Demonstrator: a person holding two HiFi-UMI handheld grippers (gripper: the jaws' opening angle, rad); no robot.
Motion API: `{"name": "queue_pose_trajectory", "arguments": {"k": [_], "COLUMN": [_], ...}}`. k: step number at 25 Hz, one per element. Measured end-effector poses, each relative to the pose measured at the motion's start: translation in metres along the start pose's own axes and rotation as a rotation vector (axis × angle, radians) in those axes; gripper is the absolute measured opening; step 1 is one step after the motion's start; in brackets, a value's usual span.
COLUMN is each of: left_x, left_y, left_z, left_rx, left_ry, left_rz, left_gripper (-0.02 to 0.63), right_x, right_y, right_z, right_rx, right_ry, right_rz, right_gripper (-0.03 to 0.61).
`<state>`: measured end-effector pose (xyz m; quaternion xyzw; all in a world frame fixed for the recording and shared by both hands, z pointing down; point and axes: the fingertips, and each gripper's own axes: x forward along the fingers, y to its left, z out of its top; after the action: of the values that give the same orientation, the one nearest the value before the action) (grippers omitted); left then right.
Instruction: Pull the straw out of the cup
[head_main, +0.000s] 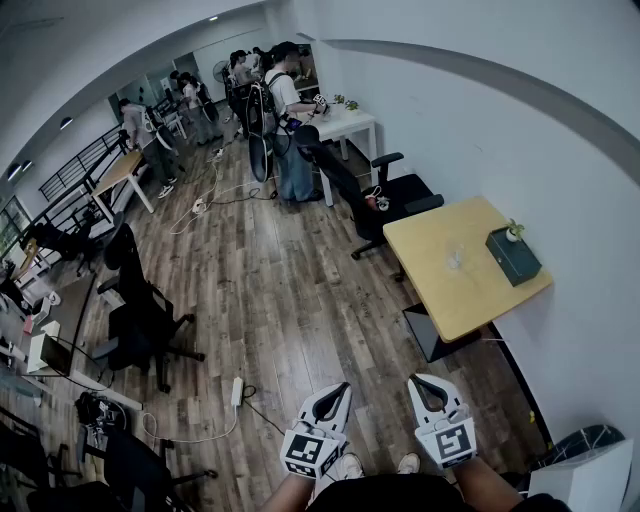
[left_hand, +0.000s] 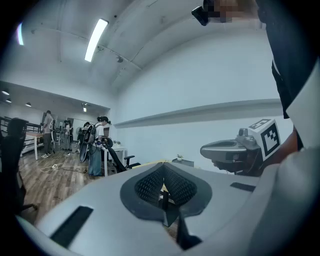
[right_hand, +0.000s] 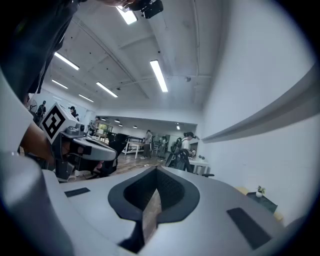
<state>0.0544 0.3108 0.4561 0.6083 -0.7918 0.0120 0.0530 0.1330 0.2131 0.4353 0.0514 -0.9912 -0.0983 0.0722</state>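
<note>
A small clear cup (head_main: 454, 259) stands on the yellow table (head_main: 460, 300) by the right wall; it is too small to make out a straw in it. Both grippers hover over the wooden floor at the bottom of the head view, well short of the table. My left gripper (head_main: 338, 390) is shut with nothing between its jaws, and in its own view the left gripper (left_hand: 163, 186) shows its tips meeting. My right gripper (head_main: 425, 383) is shut and empty too, and the right gripper (right_hand: 155, 186) shows the same in its own view.
A dark green box (head_main: 513, 256) with a small plant sits on the table near the wall. Black office chairs (head_main: 385, 195) stand behind the table and others (head_main: 140, 310) at the left. A power strip (head_main: 237, 391) and cables lie on the floor. People stand by a white table (head_main: 345, 125) far back.
</note>
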Motion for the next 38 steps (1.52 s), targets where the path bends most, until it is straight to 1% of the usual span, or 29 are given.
{"name": "queue_pose_trajectory", "arguments": {"k": [5,8,10,11,15,19,22,23,26,28,34,38], "left_x": [-0.012,-0.015,-0.017,-0.018,-0.021,-0.028,-0.031,-0.033,-0.039,-0.040,-0.020,0.011], "left_y": [0.010,0.012,0.015,0.017,0.026,0.042,0.055,0.060,0.071,0.074,0.082,0.082], "left_z": [-0.011,-0.015,-0.015,-0.015,-0.016,-0.017,-0.018,-0.019,-0.022,-0.026,-0.036,-0.038], "left_rx": [-0.008,0.000,-0.006,-0.009,-0.014,-0.021,-0.021,-0.018,-0.018,-0.016,-0.026,-0.022], "left_ry": [0.024,0.026,0.025,0.024,0.018,0.018,0.020,0.022,0.031,0.036,0.058,0.069], "left_rz": [0.007,-0.008,-0.011,-0.013,-0.022,-0.036,-0.043,-0.044,-0.050,-0.061,-0.089,-0.117], "left_gripper": [0.020,0.020,0.020,0.020,0.020,0.020,0.020,0.020,0.020,0.020,0.020,0.020], "right_x": [0.005,0.008,0.010,0.011,0.019,0.033,0.043,0.046,0.051,0.053,0.065,0.076], "right_y": [0.017,0.024,0.026,0.027,0.036,0.045,0.046,0.047,0.050,0.049,0.029,-0.004], "right_z": [0.008,0.011,0.009,0.009,0.023,0.029,0.027,0.027,0.029,0.025,0.008,-0.008], "right_rx": [0.010,0.012,0.048,0.050,-0.029,-0.014,0.000,0.002,0.005,0.006,0.038,0.092], "right_ry": [0.000,0.000,-0.017,-0.021,-0.022,-0.044,-0.040,-0.044,-0.056,-0.048,-0.035,-0.033], "right_rz": [0.013,0.019,0.004,-0.003,-0.010,-0.033,-0.067,-0.080,-0.113,-0.143,-0.206,-0.243], "right_gripper": [0.018,0.018,0.018,0.018,0.018,0.020,0.043,0.061,0.197,0.273,0.512,0.582]}}
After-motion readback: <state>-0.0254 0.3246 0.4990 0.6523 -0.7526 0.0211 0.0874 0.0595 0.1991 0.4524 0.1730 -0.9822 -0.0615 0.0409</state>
